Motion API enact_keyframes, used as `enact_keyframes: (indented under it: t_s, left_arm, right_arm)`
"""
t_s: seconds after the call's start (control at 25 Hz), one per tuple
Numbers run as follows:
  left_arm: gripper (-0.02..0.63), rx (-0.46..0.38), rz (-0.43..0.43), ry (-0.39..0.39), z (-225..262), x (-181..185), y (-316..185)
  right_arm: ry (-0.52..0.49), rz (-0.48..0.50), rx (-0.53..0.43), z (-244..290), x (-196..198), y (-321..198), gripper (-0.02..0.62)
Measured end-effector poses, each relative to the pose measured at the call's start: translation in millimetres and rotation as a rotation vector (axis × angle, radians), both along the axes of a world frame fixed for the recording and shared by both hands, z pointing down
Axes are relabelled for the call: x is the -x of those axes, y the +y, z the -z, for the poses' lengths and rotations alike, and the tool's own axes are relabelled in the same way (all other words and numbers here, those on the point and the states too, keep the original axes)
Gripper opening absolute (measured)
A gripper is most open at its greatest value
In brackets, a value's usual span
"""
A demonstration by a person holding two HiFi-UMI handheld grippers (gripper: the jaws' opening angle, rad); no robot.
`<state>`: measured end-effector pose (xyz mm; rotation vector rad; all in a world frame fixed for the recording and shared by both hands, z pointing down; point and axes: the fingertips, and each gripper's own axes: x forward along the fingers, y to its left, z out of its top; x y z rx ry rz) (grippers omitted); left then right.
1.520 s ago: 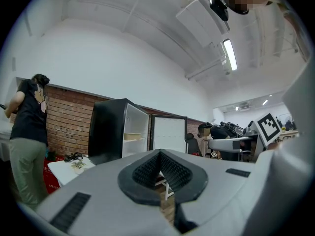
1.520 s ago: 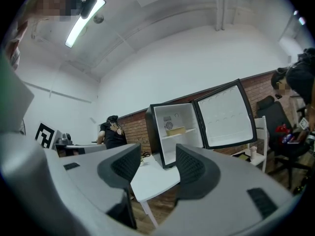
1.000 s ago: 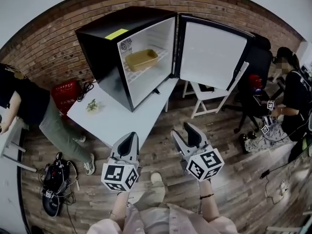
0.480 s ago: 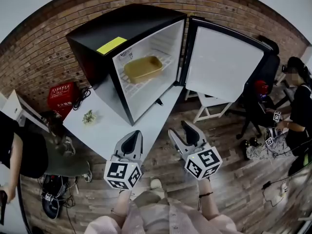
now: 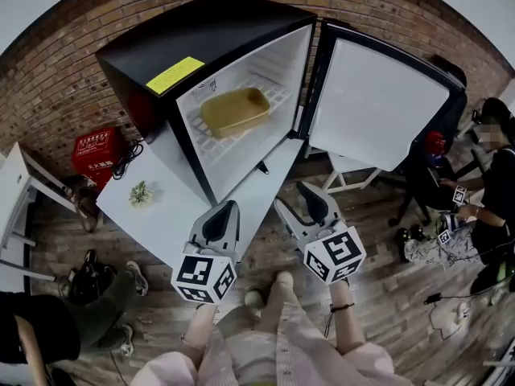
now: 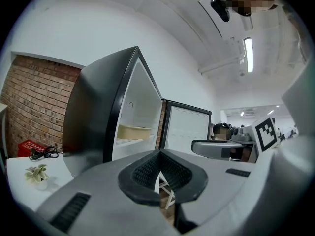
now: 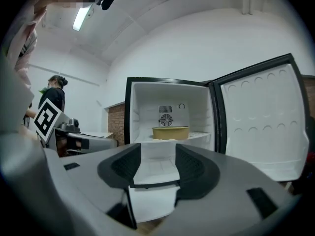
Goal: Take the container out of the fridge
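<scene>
I have stepped closer to the open fridge (image 5: 201,30), where the yellow container (image 5: 234,111) sits on the upper shelf, untouched. Left gripper (image 5: 225,213) is clenched on nothing and right gripper (image 5: 301,207) is spread, so the reach looks next.

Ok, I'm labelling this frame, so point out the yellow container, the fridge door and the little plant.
yellow container (image 5: 234,111), head view, its open inside.
fridge door (image 5: 378,103), head view, middle of its white inner panel.
little plant (image 5: 140,192), head view, its leaves.
</scene>
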<state>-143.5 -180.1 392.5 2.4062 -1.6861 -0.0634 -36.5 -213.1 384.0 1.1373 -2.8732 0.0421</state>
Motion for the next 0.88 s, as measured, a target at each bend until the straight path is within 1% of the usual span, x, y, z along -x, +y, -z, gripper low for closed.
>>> enact_keyframes:
  t_s: [0.2, 0.48, 0.68, 0.88]
  left_arm:
    - [-0.011, 0.018, 0.024, 0.006, -2, -1, -22]
    - [-0.011, 0.052, 0.075, 0.009, -8, -8, -59]
    - [-0.011, 0.061, 0.11, 0.006, -9, -13, -89]
    - [-0.011, 0.064, 0.139, 0.007, -10, -19, -110]
  right_arm:
    - [0.043, 0.047, -0.032, 6, 9, -32, 0.206]
    - [0.128, 0.157, -0.118, 21, 27, -90, 0.206]
    - [0.208, 0.261, -0.184, 29, 44, -122, 0.206]
    - [0.321, 0.376, -0.245, 36, 60, -139, 0.206]
